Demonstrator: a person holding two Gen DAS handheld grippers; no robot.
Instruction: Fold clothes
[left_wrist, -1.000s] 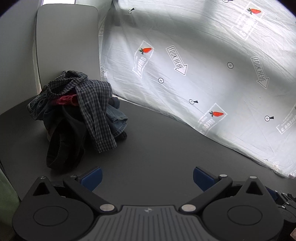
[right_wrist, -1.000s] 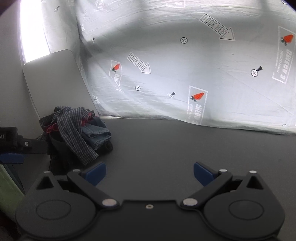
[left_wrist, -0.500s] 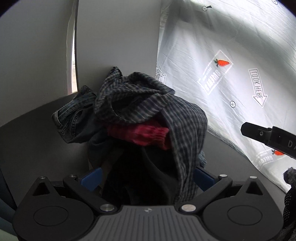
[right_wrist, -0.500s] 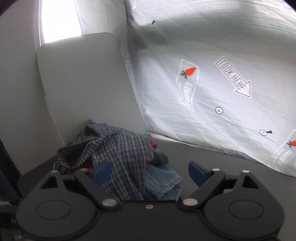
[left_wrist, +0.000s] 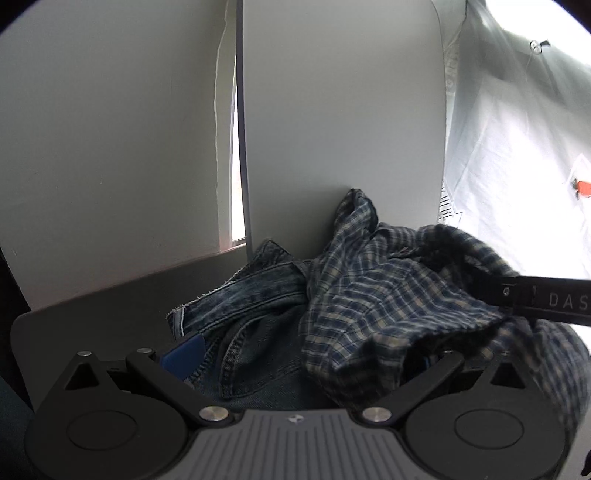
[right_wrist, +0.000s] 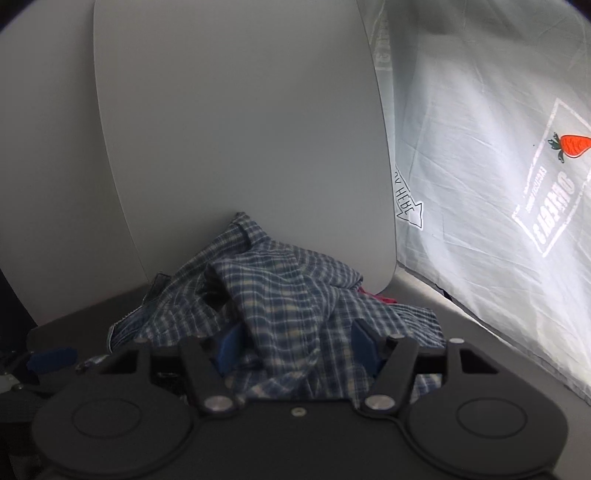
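A pile of clothes sits at the back left corner of the dark table. On top lies a blue plaid shirt (left_wrist: 388, 295), which also shows in the right wrist view (right_wrist: 280, 295). Blue jeans (left_wrist: 251, 317) lie under it, and a bit of red cloth (right_wrist: 376, 297) peeks out behind. My left gripper (left_wrist: 306, 354) is open, pushed into the pile, its right finger hidden under the plaid shirt. My right gripper (right_wrist: 295, 343) is partly closed, its blue pads either side of a fold of the plaid shirt.
A grey upright panel (right_wrist: 240, 129) stands right behind the pile. A white printed sheet (right_wrist: 498, 184) hangs at the right. The dark table (left_wrist: 92, 306) ends close at the left. The right gripper's finger (left_wrist: 535, 299) crosses the left wrist view.
Both grippers moved left and forward from the open table into the clothes pile. The right gripper's fingers have narrowed around a fold of the plaid shirt.
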